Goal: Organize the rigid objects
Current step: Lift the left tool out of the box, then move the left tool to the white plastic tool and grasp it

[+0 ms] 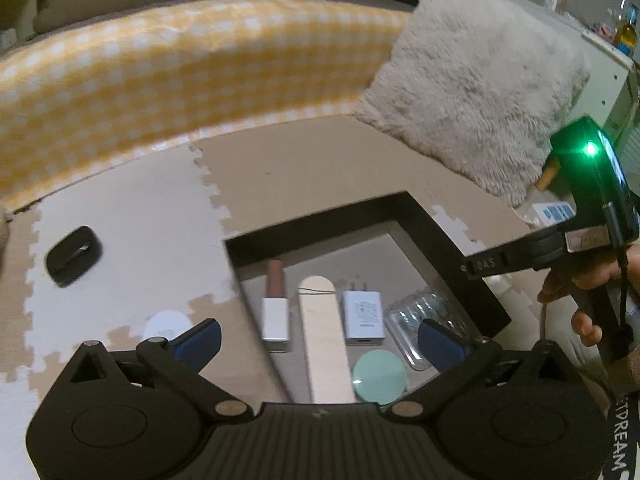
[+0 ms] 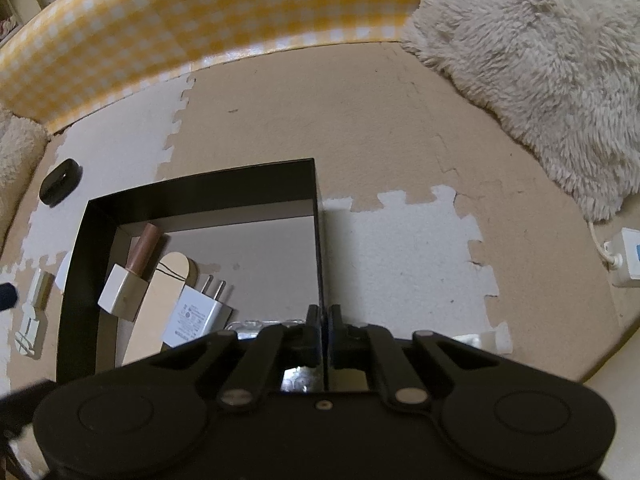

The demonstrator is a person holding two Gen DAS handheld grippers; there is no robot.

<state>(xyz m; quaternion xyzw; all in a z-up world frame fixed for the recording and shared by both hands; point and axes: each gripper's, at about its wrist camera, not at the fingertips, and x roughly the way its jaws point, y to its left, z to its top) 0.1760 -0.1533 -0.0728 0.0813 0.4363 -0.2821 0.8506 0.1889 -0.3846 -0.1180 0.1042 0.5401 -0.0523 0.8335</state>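
Two grippers work over the black tray (image 1: 448,240). The left gripper (image 1: 316,340) hangs above it, jaws wide and empty. The right gripper (image 2: 323,332) is clamped on the tray's right wall, steadying it. Inside lie a lipstick (image 1: 275,308), wooden stick (image 1: 324,340), white charger (image 1: 363,316), clear plastic case (image 1: 416,316) and green disc (image 1: 380,376). Next, probably fetch the black case (image 1: 73,255), well apart on the foam mat (image 1: 140,216); keep the tray pinned. A yellow checked cloth (image 1: 160,80) and furry cushion (image 1: 480,80) border the floor.

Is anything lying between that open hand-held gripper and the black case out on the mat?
Nothing visible does. The left hand-held gripper hovers open over the black box; the black case lies on bare mat beyond the box's wall.
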